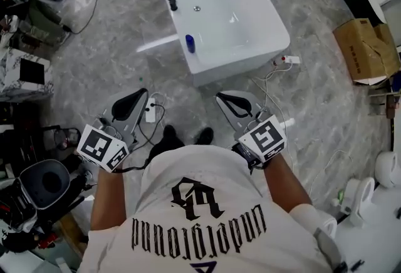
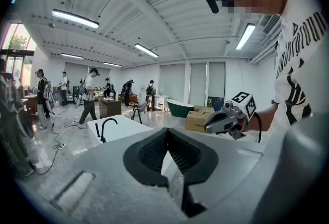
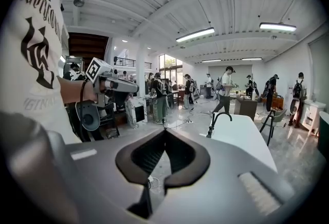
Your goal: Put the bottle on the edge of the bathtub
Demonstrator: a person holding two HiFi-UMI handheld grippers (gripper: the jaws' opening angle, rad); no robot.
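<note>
Bottle (image 1: 190, 44): stood on the bathtub (image 1: 250, 21) rim, at 12 o'clock.
Left gripper (image 1: 141, 92): jaws pressed together, empty.
Right gripper (image 1: 220, 97): jaws pressed together, empty.

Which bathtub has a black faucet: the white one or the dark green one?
The white bathtub: a curved black faucet stands at its end; the dark green bathtub behind shows none.

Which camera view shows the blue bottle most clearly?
The head view. It looks down on the white bathtub, and the blue bottle shows small at its near left side. The left and right gripper views show the bathtub and its black faucet, but no bottle can be made out there.
</note>
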